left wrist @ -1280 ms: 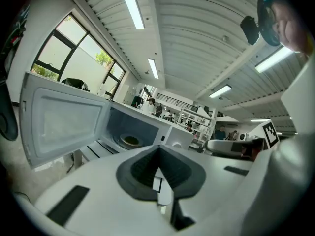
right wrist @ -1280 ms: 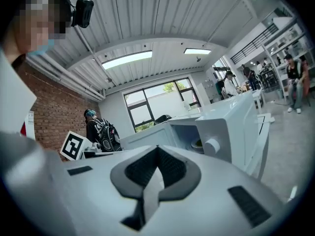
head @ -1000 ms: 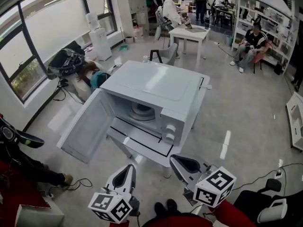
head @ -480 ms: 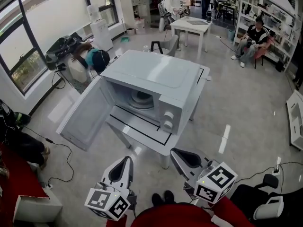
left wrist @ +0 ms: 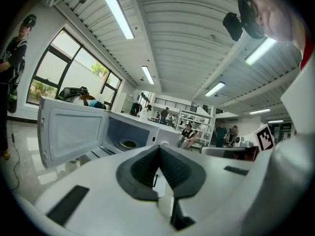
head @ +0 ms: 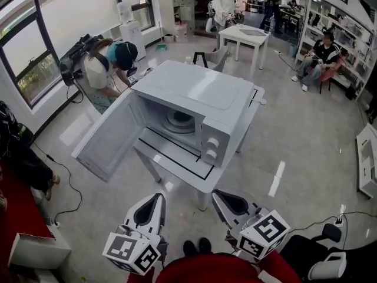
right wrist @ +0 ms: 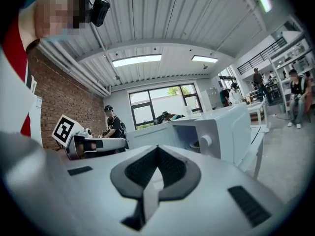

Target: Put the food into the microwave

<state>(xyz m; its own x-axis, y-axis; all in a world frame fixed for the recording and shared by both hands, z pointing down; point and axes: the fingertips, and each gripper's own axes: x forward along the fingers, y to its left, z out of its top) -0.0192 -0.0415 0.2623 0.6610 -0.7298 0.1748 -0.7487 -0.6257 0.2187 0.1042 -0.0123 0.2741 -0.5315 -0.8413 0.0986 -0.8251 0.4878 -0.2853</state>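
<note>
Looks nearly done: food dish point(head: 178, 122) inside microwave point(head: 197, 93), door point(head: 109, 140) yet to shut, left gripper point(head: 154, 200) and right gripper point(head: 221, 198) both closed, empty.

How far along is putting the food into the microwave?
Done: the microwave door stands open, with a dish inside. In hand: nothing; left gripper and right gripper are shut, empty, short of the table. Left: unclear whether the dish holds food; the door is not yet closed.
</note>
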